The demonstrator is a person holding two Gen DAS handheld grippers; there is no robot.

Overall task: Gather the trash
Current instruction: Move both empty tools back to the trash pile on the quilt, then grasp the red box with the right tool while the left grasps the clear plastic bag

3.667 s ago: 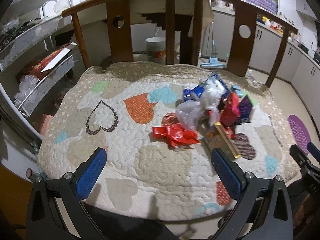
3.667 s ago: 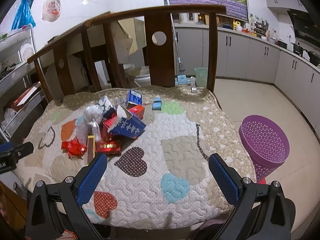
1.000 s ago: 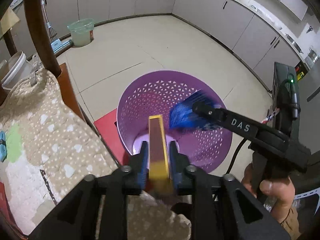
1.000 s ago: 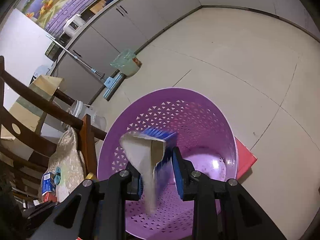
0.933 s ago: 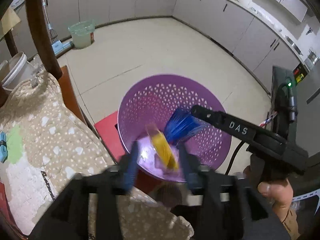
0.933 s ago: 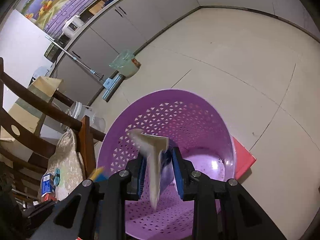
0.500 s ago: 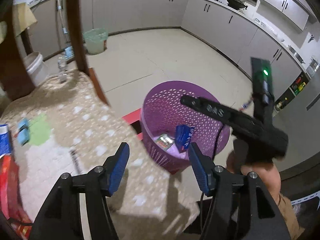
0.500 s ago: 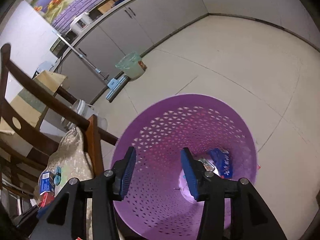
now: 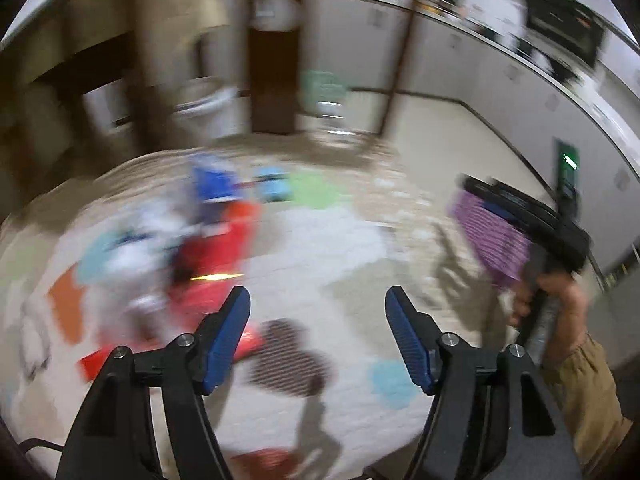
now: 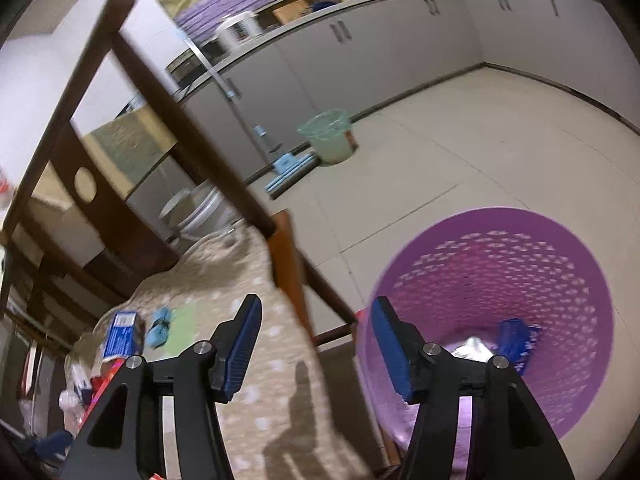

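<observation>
My left gripper [image 9: 316, 300] hangs over the heart-patterned quilt [image 9: 312, 248], its jaws opening with nothing between them. A blurred pile of trash [image 9: 208, 240], red, blue and white wrappers and boxes, lies on the quilt up and to the left of it. The purple basket [image 10: 520, 280] stands on the floor off the bed's edge, with a blue box [image 10: 514, 340] and a shiny wrapper [image 10: 472, 346] inside. My right gripper [image 10: 316, 316] is above the bed's corner beside the basket, jaws opening and empty. The left wrist view shows that right gripper's body [image 9: 528, 216] in a hand [image 9: 560, 292].
A dark wooden bed rail [image 10: 180, 128] runs diagonally at the left. A mop [image 10: 256, 132] and a green bucket [image 10: 330, 140] stand on the tiled floor by grey cabinets [image 10: 400, 48]. A blue carton [image 10: 122, 332] and a light-blue item [image 10: 158, 330] lie on the quilt.
Both grippers let their pieces drop into the purple basket and opened. The left one swung away from the basket back over the quilt toward the trash pile; the right one drew back toward the bed.
</observation>
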